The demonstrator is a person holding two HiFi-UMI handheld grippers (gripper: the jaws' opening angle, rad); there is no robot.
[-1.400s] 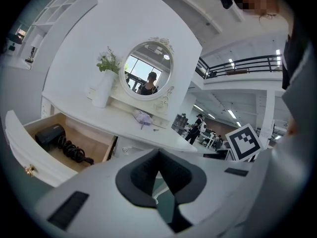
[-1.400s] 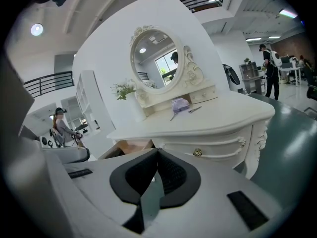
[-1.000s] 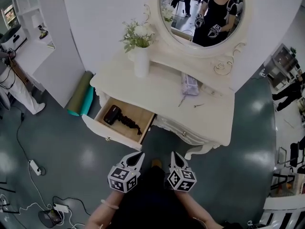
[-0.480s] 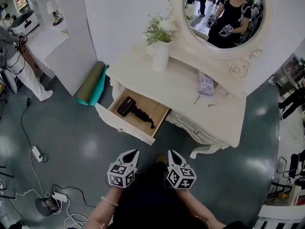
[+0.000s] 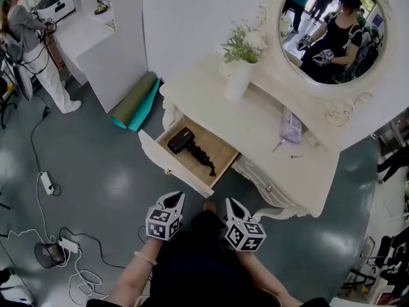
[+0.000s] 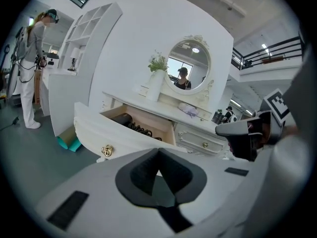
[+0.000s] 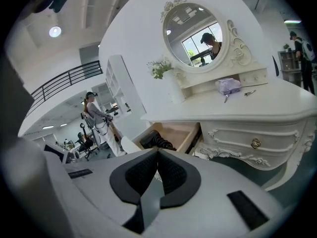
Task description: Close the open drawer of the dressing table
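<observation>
The cream dressing table [image 5: 268,123] stands ahead with its left drawer [image 5: 171,165] pulled out. A black hair dryer [image 5: 185,142] with a coiled cord lies inside it. The drawer's front carries a brass knob [image 6: 106,151]. My left gripper [image 5: 174,200] and right gripper [image 5: 231,204] hang side by side, held close to my body, well short of the drawer front. Both are shut with nothing between the jaws. The right-hand drawer [image 7: 255,143] is closed.
On the tabletop stand a white vase with greenery [image 5: 239,75], a lilac pouch [image 5: 291,125] and small metal items [image 5: 279,144]; an oval mirror [image 5: 332,27] is behind. A teal rolled mat [image 5: 134,101] lies at left, cables and a power strip [image 5: 48,184] on the floor. A person [image 5: 29,37] stands far left.
The view has shifted: the dressing table and drawer now sit further right and slightly up in the head view. Both grippers keep their spot near my body, still shut.
</observation>
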